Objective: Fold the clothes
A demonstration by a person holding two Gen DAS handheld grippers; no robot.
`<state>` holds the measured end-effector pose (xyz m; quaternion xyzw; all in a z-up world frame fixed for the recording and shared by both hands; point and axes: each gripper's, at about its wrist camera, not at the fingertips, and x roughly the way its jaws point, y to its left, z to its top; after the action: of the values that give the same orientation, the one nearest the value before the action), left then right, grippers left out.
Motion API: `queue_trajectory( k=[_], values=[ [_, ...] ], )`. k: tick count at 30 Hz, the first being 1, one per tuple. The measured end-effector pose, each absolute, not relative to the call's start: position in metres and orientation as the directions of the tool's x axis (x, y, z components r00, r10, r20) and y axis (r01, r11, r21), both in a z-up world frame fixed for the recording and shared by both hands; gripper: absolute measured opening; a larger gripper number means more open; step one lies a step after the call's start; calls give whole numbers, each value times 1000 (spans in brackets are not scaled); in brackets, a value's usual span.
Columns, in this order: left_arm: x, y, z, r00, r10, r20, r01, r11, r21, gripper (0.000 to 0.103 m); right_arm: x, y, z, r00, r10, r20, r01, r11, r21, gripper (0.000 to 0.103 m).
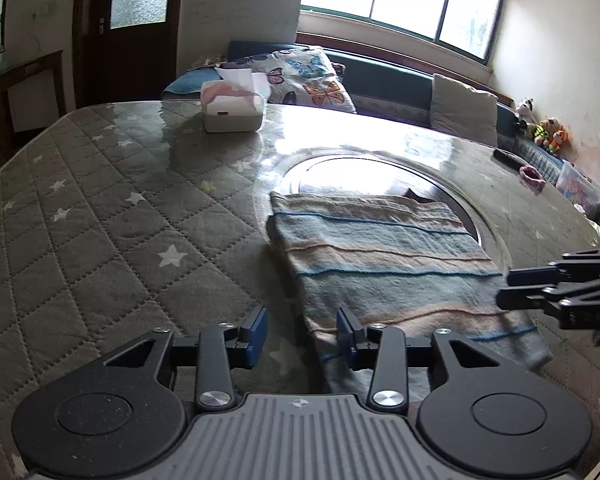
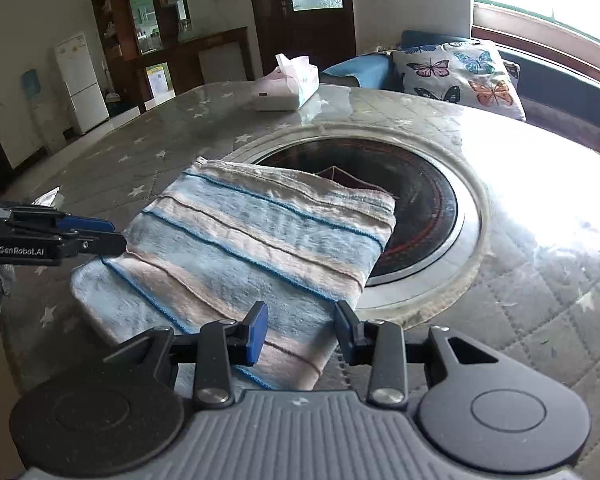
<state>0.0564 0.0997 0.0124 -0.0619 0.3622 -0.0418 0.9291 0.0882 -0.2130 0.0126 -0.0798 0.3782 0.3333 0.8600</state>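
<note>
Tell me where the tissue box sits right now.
The tissue box stands at the table's far edge, beyond the folded striped towel, in front of the butterfly pillow; in the left wrist view it is upper left of centre.

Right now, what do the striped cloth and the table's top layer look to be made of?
The striped cloth looks like soft, fuzzy terry or fleece: matte nap, thick rounded folds, stitched blue lines. The table seems to have quilted grey star-print fabric under a clear glossy sheet, probably glass or plastic, since window light mirrors off it.
</note>
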Motion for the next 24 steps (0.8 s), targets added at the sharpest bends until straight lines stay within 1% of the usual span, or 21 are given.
queue_trajectory(
  k=[4,7,9,11,13,17,24],
  values=[
    [62,107,12,732,-95,-674,-9,989,-149,56,78,-202,20,488,530,-694,-680,729,79,36],
    [65,113,13,729,-71,-681,-43,988,-148,68,64,-181,25,461,565,-684,-746,664,46,37],
    [67,116,14,729,-58,-683,-63,987,-151,73,57,-168,27,441,585,-680,-782,623,29,38],
    [68,119,15,728,-53,-684,-80,984,-162,87,45,-151,28,406,607,-683,-829,560,5,44],
    [69,122,16,728,-53,-683,-93,980,-175,93,34,-136,28,378,619,-688,-864,503,-22,44],
    [70,124,18,727,-71,-683,-100,973,-207,101,15,-108,22,352,620,-701,-910,402,-101,44],
    [73,126,15,709,-123,-694,-113,952,-284,103,-8,-76,5,395,577,-715,-915,313,-252,44]
  ],
)
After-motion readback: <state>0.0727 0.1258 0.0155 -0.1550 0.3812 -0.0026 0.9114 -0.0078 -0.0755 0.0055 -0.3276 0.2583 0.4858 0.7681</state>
